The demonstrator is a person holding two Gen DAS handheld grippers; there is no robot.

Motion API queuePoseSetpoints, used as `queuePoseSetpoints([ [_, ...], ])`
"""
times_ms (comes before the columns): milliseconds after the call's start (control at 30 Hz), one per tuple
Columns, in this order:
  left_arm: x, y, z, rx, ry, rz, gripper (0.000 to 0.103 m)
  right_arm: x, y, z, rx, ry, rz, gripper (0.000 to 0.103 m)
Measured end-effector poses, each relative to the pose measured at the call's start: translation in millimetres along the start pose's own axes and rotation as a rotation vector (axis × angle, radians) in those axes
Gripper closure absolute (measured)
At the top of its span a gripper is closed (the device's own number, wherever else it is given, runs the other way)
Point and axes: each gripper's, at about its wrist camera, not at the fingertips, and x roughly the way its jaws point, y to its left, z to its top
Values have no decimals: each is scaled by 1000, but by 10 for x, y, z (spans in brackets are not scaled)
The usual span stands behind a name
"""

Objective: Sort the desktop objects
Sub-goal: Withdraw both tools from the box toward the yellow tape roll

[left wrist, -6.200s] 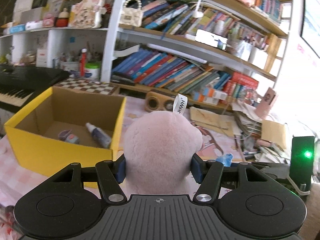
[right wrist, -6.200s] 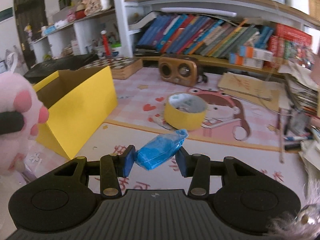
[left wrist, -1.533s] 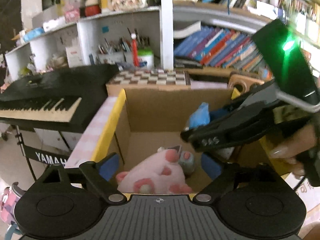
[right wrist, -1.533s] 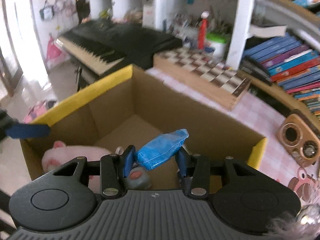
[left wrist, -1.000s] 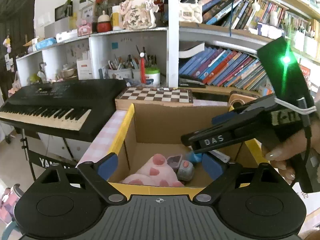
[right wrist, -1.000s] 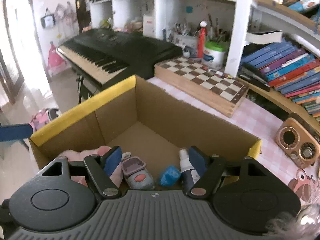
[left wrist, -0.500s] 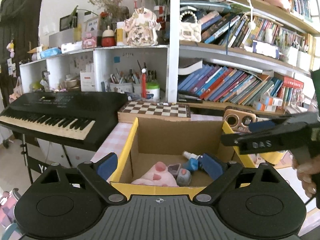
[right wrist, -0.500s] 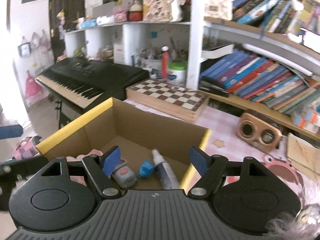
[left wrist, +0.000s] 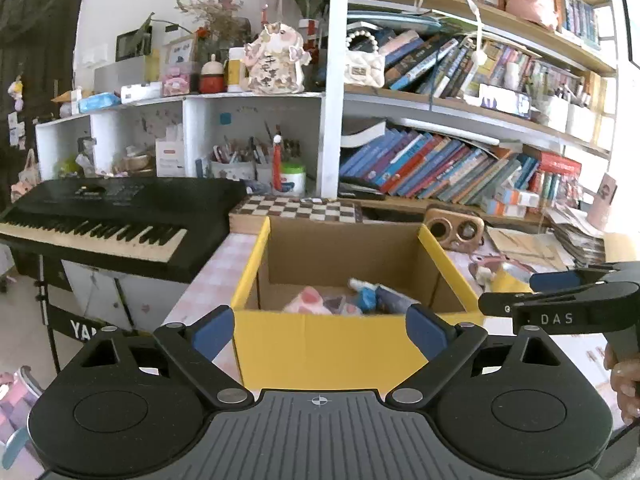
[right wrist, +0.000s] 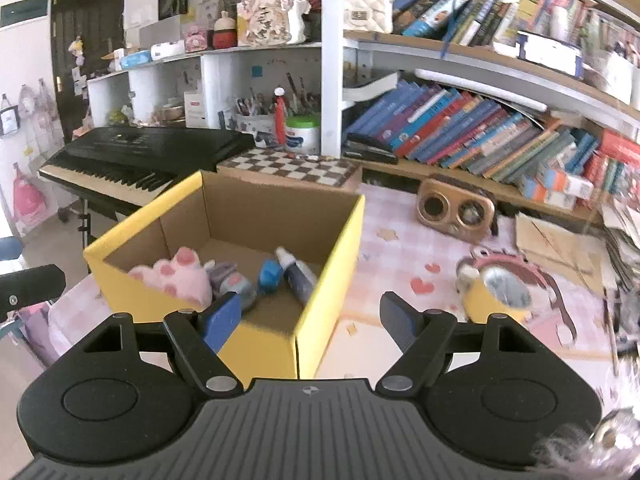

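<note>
Both my tongs, left gripper (left wrist: 320, 330) and right gripper (right wrist: 310, 316), hang released and empty before the yellow box (right wrist: 320, 280). Next I'd fetch the yellow tape roll (right wrist: 498, 296) right of the box, I judge.

The left tool (left wrist: 320, 330) points gently downward, its blue pads spread wide with nothing between them. The right tool (right wrist: 310, 320) is likewise angled down, jaws apart and empty. In the left wrist view, a hand (left wrist: 624, 376) grips the right tool's handle at the right edge.
</note>
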Motion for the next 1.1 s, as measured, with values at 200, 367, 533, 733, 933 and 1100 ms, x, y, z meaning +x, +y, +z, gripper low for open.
queuePoseSetpoints([
  [200, -165, -19, -136, 12, 17, -20, 8, -234, 52, -278, 37, 20, -25, 28],
  [367, -266, -40, -248, 13, 34, -32, 8, -395, 113, -490, 62, 34, -41, 28],
  [533, -335, -90, -380, 25, 58, -46, 8, -535, 185, -675, 73, 34, -70, 27],
  [733, -390, -167, -516, 39, 79, -65, 8, -689, 261, -887, 72, 34, -108, 27],
  [933, -381, -282, -648, 34, 109, -77, 8, -812, 296, -1058, 79, 51, -135, 27],
  [1100, -318, -405, -697, 56, 138, -126, 8, -893, 246, -1166, 84, 70, -161, 26],
])
